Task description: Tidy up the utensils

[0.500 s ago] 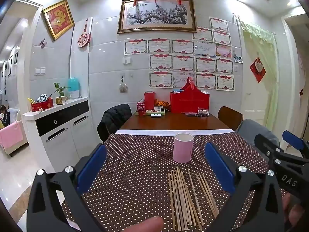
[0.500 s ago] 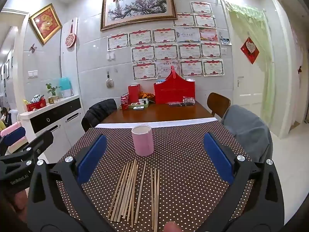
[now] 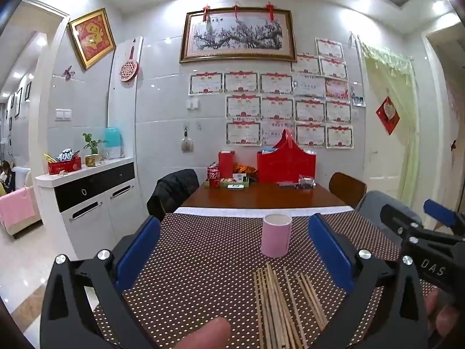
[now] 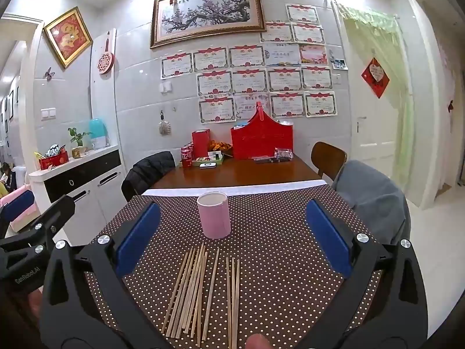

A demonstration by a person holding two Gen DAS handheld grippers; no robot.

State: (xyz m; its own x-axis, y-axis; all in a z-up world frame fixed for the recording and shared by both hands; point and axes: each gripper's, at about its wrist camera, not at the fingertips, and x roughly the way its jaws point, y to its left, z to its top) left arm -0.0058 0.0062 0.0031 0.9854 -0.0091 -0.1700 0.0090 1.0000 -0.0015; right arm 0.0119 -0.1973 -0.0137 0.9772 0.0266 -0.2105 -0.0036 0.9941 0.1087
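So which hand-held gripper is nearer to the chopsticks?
Right. The right hand-held gripper faces the chopsticks, which lie centred between its fingers; the left hand-held gripper is off to their left.

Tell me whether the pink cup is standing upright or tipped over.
Upright. The pink cup stands on its base on the dotted tablecloth, open rim facing up, just beyond the chopsticks lying flat. Whether anything is inside cannot be told.

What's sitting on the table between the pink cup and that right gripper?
Loose wooden chopsticks lie flat on the dotted tablecloth, between the pink cup and the open right gripper. The right wrist view shows it best.
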